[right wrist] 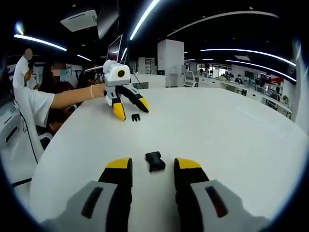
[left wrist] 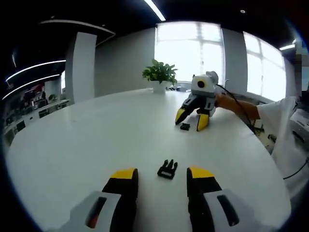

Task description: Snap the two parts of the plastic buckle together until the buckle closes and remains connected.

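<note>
Lay on the round white bench (left wrist: 87,140): small black pronged plastic buckle piece (left wrist: 167,169), just beyond and between the yellow-tipped fingers of the left gripper (left wrist: 163,175), prongs and long axis pointing away toward the potted green plant (left wrist: 160,73). Lay likewise: black plastic socket piece (right wrist: 155,161), between the right gripper (right wrist: 152,166) fingers. Both spread wide, gripping nothing.

Table (left wrist: 96,140) is plain white, no pattern. Both buckle parts are black: pronged part (left wrist: 167,169) & socket part (right wrist: 155,161). Left gripper (left wrist: 161,181) & right gripper (right wrist: 151,169): yellow tips, black jaws, grey bodies w/ small red-orange marks. Plant (left wrist: 160,71) is green, in a white pot.
</note>
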### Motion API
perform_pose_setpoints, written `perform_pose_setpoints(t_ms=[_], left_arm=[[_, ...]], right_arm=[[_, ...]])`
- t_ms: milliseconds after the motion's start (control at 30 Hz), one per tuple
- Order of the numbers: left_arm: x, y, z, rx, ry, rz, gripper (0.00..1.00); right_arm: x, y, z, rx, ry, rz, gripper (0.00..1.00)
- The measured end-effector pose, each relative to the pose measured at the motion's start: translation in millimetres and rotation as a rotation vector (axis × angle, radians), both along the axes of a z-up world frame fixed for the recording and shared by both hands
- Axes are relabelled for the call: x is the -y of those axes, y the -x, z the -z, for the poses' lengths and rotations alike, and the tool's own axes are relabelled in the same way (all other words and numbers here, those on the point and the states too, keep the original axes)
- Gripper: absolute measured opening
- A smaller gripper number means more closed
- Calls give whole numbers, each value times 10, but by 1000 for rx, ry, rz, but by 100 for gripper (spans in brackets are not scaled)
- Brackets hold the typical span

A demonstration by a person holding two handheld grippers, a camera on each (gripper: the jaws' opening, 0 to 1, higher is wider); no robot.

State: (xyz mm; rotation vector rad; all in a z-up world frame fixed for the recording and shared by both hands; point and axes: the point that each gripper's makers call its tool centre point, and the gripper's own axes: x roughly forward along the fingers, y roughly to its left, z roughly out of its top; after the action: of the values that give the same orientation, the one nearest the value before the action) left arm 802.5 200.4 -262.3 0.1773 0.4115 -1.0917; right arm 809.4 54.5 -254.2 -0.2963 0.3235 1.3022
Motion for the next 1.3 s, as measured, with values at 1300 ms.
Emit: perform_pose_setpoints(t_ms=[1300], left_arm=[[85, 66, -8, 6, -11, 59, 17]], right_arm=[[-3, 35, 20, -5, 1, -23, 12]])
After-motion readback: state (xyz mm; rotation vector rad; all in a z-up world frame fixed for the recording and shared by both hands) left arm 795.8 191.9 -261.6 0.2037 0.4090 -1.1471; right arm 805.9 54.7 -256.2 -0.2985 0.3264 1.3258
